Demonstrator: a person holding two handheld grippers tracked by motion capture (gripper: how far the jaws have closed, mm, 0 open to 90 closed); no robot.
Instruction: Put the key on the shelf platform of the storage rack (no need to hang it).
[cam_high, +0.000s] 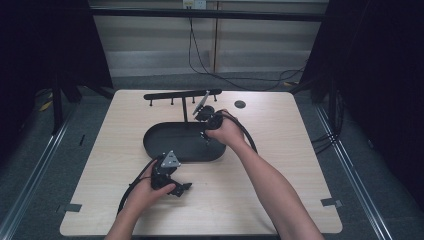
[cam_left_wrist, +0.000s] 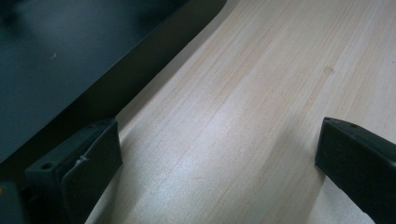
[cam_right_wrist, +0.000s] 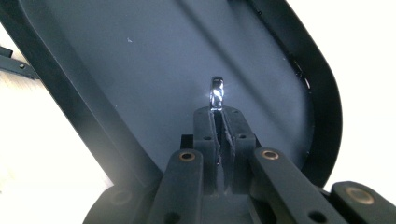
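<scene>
Black right tool (cam_right_wrist: 218, 116) pinches a shiny ring (cam_right_wrist: 217, 93) above the tray (cam_high: 155, 145); left tool (cam_left_wrist: 219, 154) rests spread on the table (cam_left_wrist: 261, 93).

1 tray (cam_high: 165, 145), 1 rack (cam_high: 175, 94), 1 ring (cam_right_wrist: 217, 93) — 2 grippers — left (cam_high: 186, 187), right (cam_high: 204, 135).

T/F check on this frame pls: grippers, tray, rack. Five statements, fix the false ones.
1. The right hand-held gripper is shut on a shiny ring. True.
2. The ring hangs on the rack. False: it is in the jaws, over the black tray.
3. The left hand-held gripper is open. True.
4. The left gripper holds the tray rim. False: its jaws are over bare table beside the tray.
5. The tray is round. False: it is oval.
</scene>
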